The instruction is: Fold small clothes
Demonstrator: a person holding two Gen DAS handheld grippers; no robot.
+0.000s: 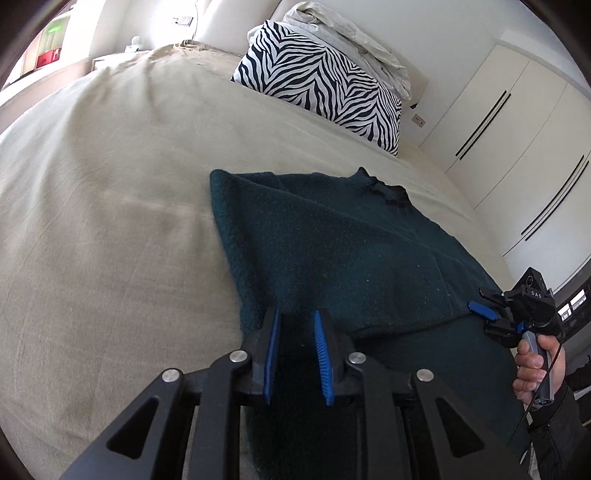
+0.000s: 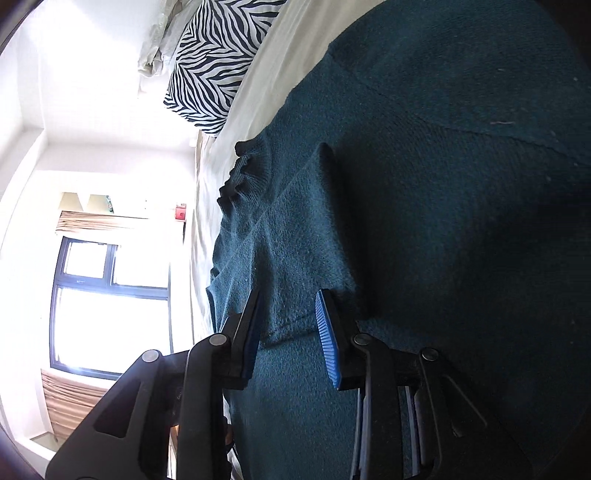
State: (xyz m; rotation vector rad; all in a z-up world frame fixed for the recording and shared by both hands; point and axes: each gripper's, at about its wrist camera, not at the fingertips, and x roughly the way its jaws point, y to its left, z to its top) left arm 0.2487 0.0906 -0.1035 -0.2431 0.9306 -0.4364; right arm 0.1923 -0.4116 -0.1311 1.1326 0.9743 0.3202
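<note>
A dark teal knitted sweater lies flat on the beige bed sheet, collar toward the pillow, with a layer folded over its body. My left gripper hovers over the near hem, its blue pads apart and nothing between them. At the sweater's right edge a hand holds my right gripper. In the right wrist view the right gripper stands open just over a folded edge of the sweater; the pads do not press on the cloth.
A zebra-striped pillow and crumpled white bedding sit at the head of the bed. White wardrobe doors stand to the right. A bright window shows past the bed's side. Bare sheet lies left of the sweater.
</note>
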